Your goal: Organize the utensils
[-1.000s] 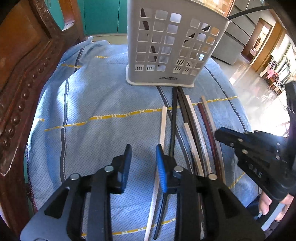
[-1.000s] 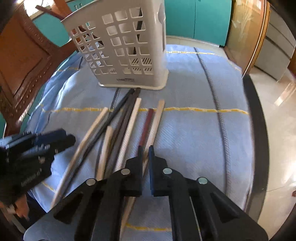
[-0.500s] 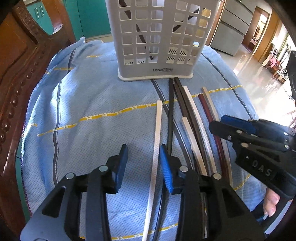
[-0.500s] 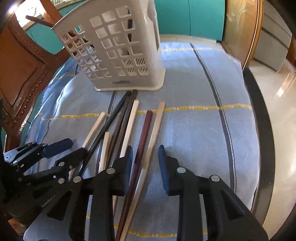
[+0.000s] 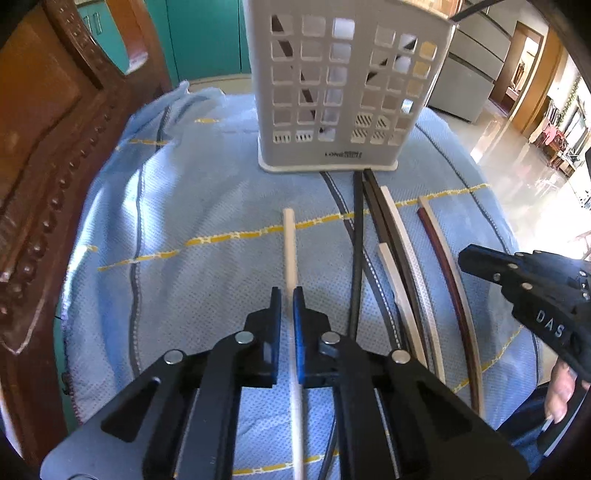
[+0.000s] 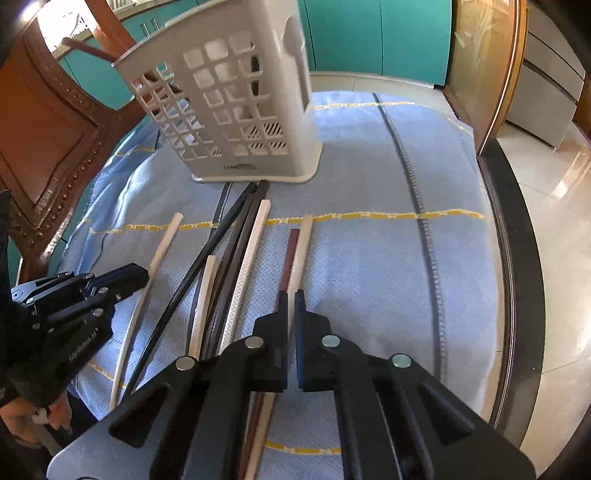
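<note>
A white slotted utensil holder (image 5: pixel 343 88) stands at the back of the blue cloth (image 5: pixel 184 206); it also shows in the right wrist view (image 6: pixel 236 110). Several chopsticks lie in front of it. My left gripper (image 5: pixel 287 295) is shut on a cream chopstick (image 5: pixel 290 243), which also shows in the right wrist view (image 6: pixel 162 243). My right gripper (image 6: pixel 290 297) is shut on a tan chopstick (image 6: pixel 303 243), with a dark red chopstick (image 6: pixel 290 254) right beside it. Black, brown and white chopsticks (image 5: pixel 388 236) lie between the two grippers.
A carved wooden chair back (image 5: pixel 48 155) stands close on the left. The dark table edge (image 6: pixel 517 258) curves along the right, with tiled floor beyond. Teal cabinets (image 6: pixel 369 33) are behind the holder. Dark sticks stand inside the holder.
Both grippers were open around their chopsticks half a second ago and have now closed on them. The left one shifted right over the cream chopstick.
</note>
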